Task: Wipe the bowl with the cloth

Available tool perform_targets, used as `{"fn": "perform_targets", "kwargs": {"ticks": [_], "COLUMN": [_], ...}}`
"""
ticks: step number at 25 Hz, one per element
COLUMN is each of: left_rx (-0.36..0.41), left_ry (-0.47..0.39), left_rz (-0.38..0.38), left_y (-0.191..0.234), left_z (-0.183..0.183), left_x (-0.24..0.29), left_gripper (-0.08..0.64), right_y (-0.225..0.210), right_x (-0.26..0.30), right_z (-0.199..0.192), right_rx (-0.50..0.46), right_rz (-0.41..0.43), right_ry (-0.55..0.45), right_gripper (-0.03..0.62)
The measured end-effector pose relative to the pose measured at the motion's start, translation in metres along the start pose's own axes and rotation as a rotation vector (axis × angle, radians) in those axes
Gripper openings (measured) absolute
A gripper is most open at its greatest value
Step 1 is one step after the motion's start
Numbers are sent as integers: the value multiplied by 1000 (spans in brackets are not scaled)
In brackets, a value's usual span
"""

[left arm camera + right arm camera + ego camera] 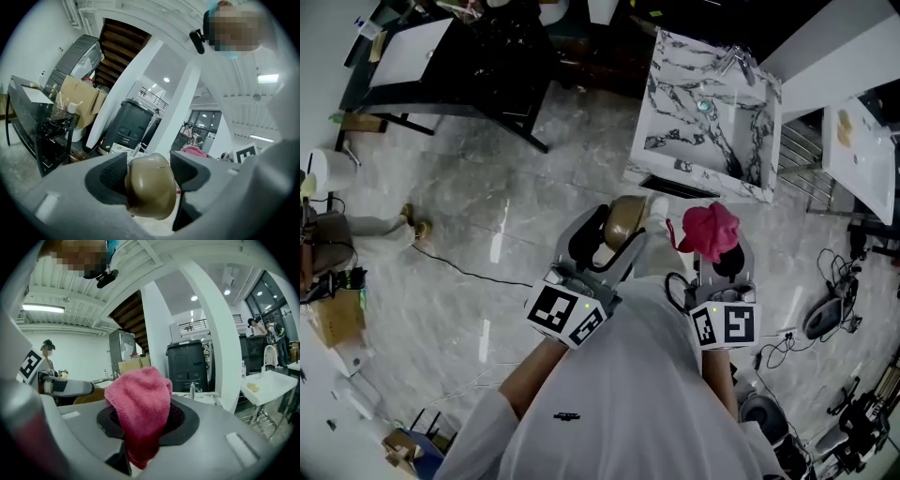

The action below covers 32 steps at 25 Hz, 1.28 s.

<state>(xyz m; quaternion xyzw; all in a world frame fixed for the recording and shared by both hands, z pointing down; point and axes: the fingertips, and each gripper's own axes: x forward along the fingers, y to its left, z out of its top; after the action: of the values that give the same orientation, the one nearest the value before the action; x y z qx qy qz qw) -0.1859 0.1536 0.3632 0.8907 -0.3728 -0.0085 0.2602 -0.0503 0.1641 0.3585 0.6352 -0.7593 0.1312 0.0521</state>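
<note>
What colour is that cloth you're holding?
Pink, a knitted-looking cloth; it shows best in the right gripper view.

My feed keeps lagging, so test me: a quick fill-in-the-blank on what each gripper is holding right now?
The left gripper is shut on a brown ____.
The right gripper is shut on a ____ cloth.
In the head view, the cloth is to the ____ of the bowl, not touching it.
Missing words: bowl; pink; right.

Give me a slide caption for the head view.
Left gripper grips a brown rounded bowl, right gripper a bunched pink cloth, above a marble floor.
</note>
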Motion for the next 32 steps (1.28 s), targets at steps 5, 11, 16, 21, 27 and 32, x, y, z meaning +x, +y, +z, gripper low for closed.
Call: {"fn": "perform_targets", "kwargs": {"ticks": [5, 11, 16, 21, 27, 32], "left_rx": [4, -70, -91, -122, -169, -189], "left_ry": [7, -10, -25, -45, -68, -99], "left_rz": [28, 33, 41, 35, 25, 18], "left_y": [-8, -20, -33, -38, -33, -26], "left_z": [21, 34, 45, 51, 52, 63], "left_x": [77, 157, 207, 236, 254, 260], "left_gripper": [290, 290, 290, 290, 290, 290], "right_y": [-58, -124, -166, -186, -182, -163], "right_x": [44, 87, 110, 124, 143, 154], "right_z": [23, 49, 68, 79, 79, 90], "right_rx": [8, 9, 23, 34, 9, -45], "right_rz": [64, 132, 177, 234, 335, 439], "right_ry": [13, -10, -38, -62, -59, -66], "right_gripper": [123, 123, 123, 123, 123, 123]}}
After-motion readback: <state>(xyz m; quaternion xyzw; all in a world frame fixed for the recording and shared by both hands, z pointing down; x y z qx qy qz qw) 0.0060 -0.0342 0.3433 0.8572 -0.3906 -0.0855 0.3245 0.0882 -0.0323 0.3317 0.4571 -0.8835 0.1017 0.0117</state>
